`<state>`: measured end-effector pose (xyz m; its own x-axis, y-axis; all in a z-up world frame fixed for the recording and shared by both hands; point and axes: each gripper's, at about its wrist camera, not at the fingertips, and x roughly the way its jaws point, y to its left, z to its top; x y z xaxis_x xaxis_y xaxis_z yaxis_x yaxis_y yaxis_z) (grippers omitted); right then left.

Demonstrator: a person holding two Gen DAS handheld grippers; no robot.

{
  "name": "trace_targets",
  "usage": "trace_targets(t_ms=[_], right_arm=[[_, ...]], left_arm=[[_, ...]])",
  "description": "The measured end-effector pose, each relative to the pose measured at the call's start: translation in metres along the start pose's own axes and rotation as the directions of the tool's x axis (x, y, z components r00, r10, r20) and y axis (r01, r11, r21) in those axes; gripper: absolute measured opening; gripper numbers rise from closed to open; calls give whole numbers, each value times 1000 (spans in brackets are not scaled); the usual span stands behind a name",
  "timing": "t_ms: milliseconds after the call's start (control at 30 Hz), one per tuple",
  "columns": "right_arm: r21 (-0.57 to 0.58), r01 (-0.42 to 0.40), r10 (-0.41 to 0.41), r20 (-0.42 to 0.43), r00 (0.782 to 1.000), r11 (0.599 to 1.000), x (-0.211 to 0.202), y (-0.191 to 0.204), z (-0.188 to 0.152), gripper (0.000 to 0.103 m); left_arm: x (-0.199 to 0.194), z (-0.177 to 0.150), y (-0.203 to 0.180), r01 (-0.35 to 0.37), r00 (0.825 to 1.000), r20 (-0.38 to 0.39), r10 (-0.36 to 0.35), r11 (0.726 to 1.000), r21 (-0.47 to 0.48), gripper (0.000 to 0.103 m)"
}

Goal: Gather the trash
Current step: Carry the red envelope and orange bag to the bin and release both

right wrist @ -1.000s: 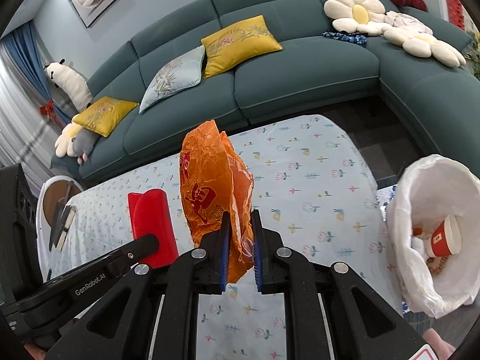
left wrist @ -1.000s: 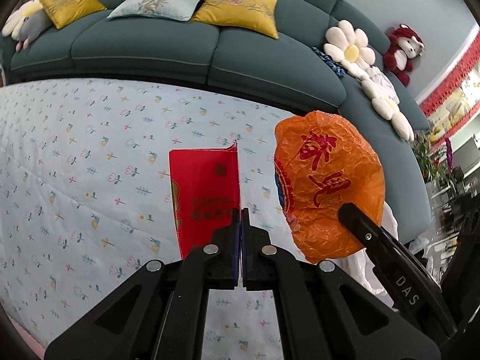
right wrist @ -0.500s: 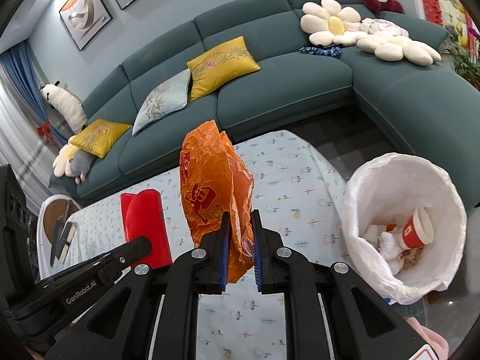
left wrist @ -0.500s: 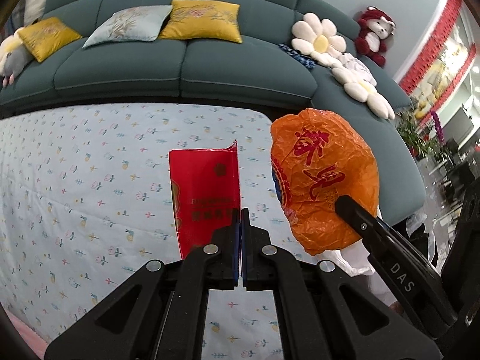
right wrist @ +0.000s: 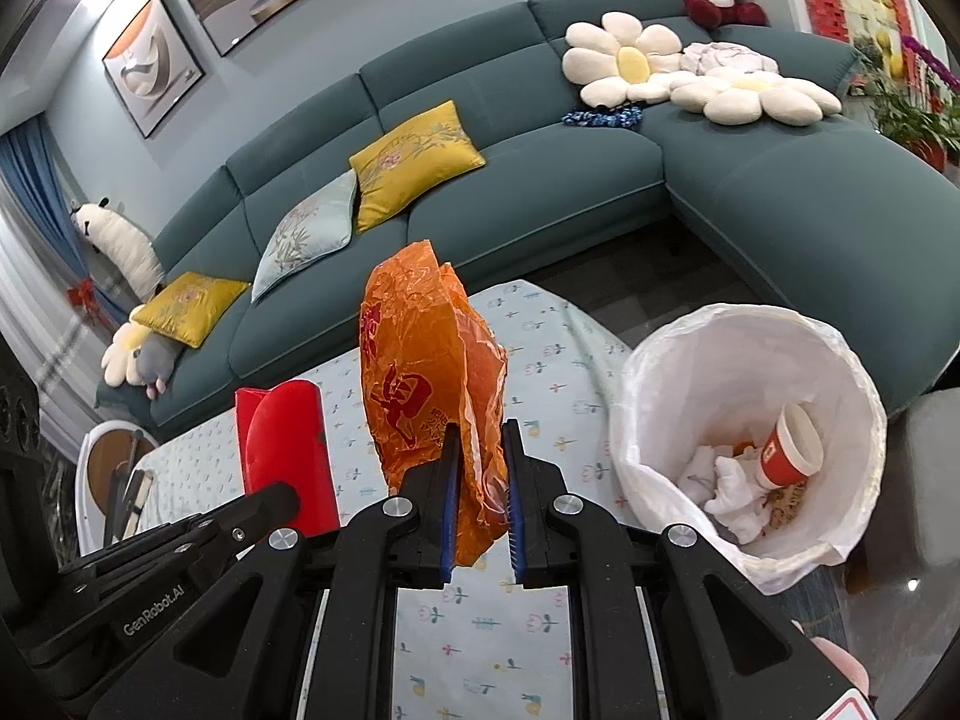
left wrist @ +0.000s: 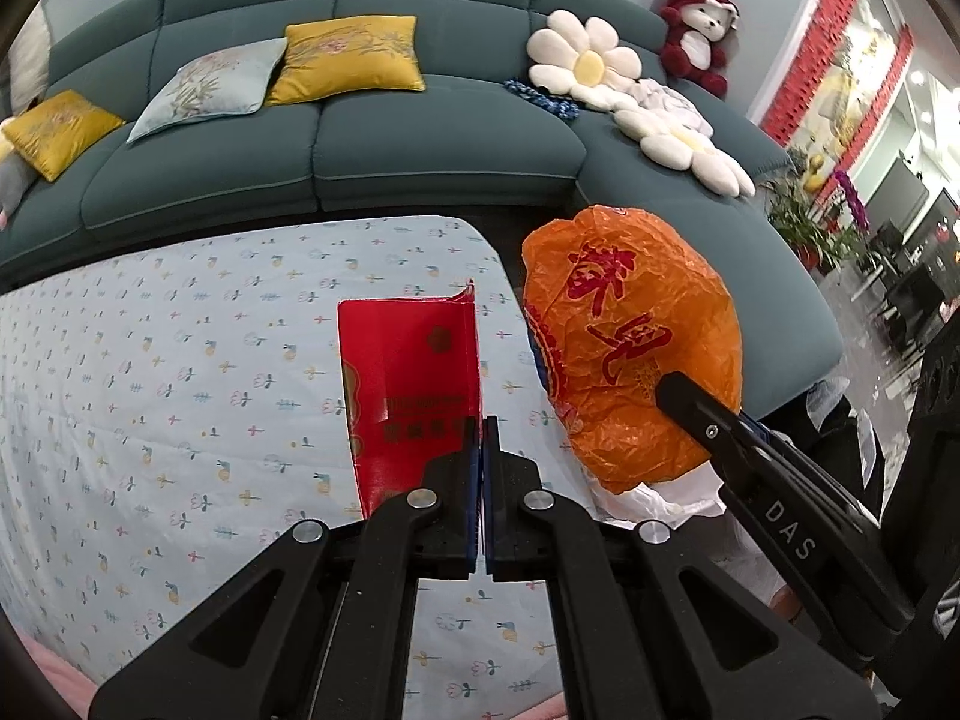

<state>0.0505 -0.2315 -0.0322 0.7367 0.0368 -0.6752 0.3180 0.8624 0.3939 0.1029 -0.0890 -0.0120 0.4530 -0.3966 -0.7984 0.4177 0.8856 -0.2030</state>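
My left gripper [left wrist: 482, 420] is shut on the lower edge of a flat red packet [left wrist: 411, 384], which it holds up above the patterned table cloth [left wrist: 180, 396]. My right gripper [right wrist: 478, 427] is shut on a crumpled orange plastic bag [right wrist: 429, 378] with red characters; the same bag [left wrist: 630, 348] shows to the right in the left wrist view. The red packet [right wrist: 288, 450] hangs left of the orange bag. A bin with a white liner [right wrist: 684, 372] stands at the right, beyond the table's end, with a red paper cup [right wrist: 789, 450] and white tissues inside.
A teal corner sofa [right wrist: 528, 180] wraps round the far side and the right, with yellow and pale cushions, flower pillows and plush toys. A small round side table [right wrist: 111, 468] stands at the far left. A strip of dark floor [right wrist: 660, 288] lies between table and sofa.
Both grippers have carried the red packet and the orange bag to the right, towards the table's end. The lined bin has come further into the right wrist view and looks larger.
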Motion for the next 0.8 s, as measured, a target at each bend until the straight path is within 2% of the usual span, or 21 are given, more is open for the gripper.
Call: trace_targets(t_ms=[367,800], right_arm=[[59,28,-30,39,999,998,-18,-45,4,13],[142,102,-113,70,991,985,-34,-110,12,13]], left_arm=[[9,-3,-46,18,1000,-16,-16,996,85,0],[37,-5,-101,79,996,-60,-70,981,179,0]])
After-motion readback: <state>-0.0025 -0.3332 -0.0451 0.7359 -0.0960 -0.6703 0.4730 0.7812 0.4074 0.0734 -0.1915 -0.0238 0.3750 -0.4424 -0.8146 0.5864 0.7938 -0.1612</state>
